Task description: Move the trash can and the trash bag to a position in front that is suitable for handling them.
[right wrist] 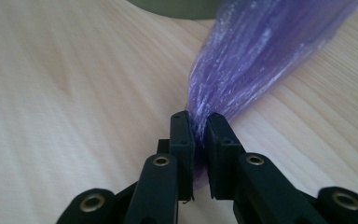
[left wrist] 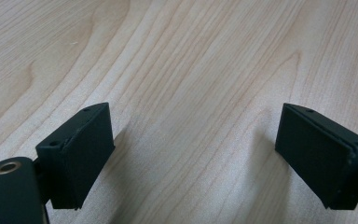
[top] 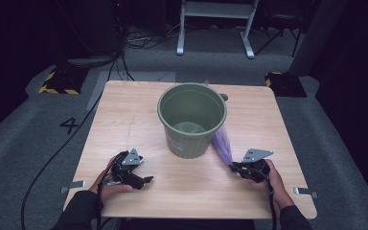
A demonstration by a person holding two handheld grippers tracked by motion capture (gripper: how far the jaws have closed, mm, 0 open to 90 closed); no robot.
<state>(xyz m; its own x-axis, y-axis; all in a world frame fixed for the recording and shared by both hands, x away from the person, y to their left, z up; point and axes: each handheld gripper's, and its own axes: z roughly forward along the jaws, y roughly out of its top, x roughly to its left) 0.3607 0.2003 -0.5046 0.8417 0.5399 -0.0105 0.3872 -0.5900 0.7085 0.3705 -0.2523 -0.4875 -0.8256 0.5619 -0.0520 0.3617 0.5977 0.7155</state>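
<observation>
Black two-jaw right gripper (right wrist: 200,135), nearest item in the right gripper view: jaws nearly together, pinching the gathered end of a thin translucent purple plastic bag (right wrist: 261,51); the film fans out from the pads toward 1 o'clock.

Container: round olive-green ribbed plastic bin (top: 191,120), upright at table centre, mouth open; inside, bare green wall and floor can be seen.

Purple bag in the high view (top: 223,143): stretched flat along the bin's outer wall at 4 o'clock of the bin, touching it, outside the mouth; right gripper (top: 233,167) grips its lower end.

Support: square light wooden table (top: 124,115).

Black two-jaw left gripper (top: 149,179): at 7 o'clock of the bin, well apart from it; jaws spread wide over bare wood (left wrist: 191,93), holding nothing
</observation>
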